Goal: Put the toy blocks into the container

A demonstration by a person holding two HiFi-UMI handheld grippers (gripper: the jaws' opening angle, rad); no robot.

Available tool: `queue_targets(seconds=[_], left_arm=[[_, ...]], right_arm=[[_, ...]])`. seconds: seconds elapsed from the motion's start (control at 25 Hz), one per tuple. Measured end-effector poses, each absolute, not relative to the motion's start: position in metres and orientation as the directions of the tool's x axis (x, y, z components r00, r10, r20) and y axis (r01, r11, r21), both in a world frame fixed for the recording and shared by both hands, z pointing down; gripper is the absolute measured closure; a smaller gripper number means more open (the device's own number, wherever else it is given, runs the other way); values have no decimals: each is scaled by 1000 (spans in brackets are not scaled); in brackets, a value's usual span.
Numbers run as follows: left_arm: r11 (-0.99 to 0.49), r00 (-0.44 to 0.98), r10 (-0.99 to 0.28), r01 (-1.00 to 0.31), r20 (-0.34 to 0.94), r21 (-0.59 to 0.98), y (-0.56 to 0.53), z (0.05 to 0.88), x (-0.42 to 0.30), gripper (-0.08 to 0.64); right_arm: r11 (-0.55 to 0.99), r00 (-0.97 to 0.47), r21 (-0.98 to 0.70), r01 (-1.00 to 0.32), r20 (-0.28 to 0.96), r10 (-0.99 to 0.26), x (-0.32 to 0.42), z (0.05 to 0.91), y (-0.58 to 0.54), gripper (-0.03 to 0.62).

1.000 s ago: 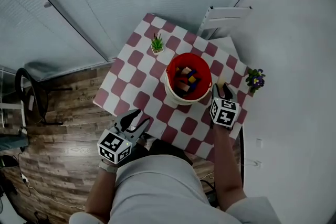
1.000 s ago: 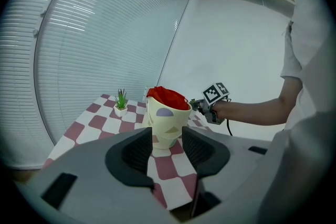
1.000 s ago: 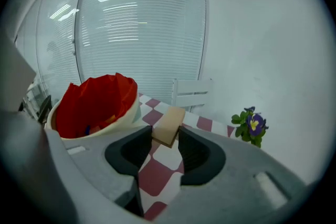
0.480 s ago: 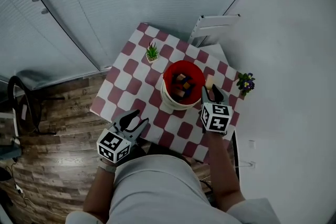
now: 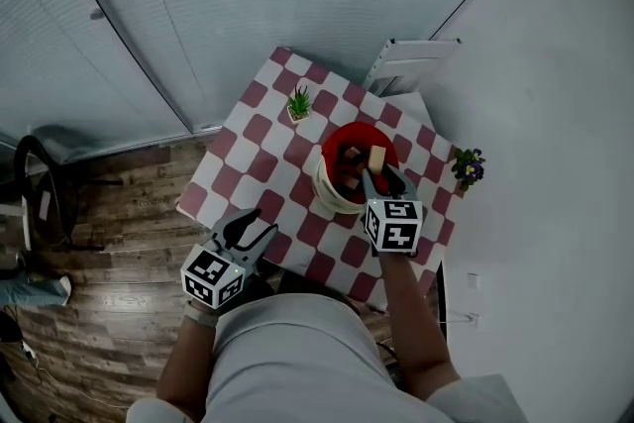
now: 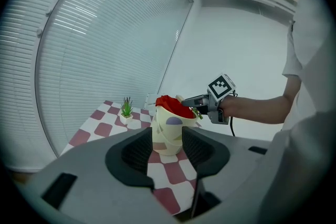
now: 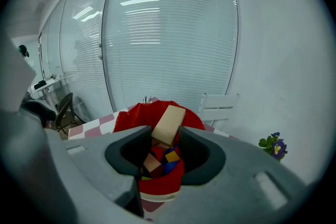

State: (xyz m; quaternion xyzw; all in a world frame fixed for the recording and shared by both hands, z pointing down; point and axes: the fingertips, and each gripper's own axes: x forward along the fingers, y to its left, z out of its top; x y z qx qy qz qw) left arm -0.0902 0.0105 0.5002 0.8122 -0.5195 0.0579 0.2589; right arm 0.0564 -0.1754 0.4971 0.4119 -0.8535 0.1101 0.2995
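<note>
One tan block (image 7: 169,122) is clamped in the jaws of the right gripper (image 5: 378,175), over the red bucket (image 5: 331,157). The left gripper (image 5: 254,227) hangs at the near left, jaws apart, holding nothing.

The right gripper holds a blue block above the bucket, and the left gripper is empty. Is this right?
The block is tan, not blue, as the right gripper view shows. The right gripper does hold it above the bucket, and the left gripper is empty.
</note>
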Motion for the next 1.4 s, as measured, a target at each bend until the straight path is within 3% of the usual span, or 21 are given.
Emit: queue_targets(seconds=[0.84,1.4], left_arm=[[-263,410,-828,-886,382,381,34,511,-111,403],[-279,424,-824,-881,377,382,34,510,-106,403]], right_arm=[[734,-471,134,-666,687,-553,24,522,-157,430],[735,-513,74,-674,669,-538,26,517,-148,414]])
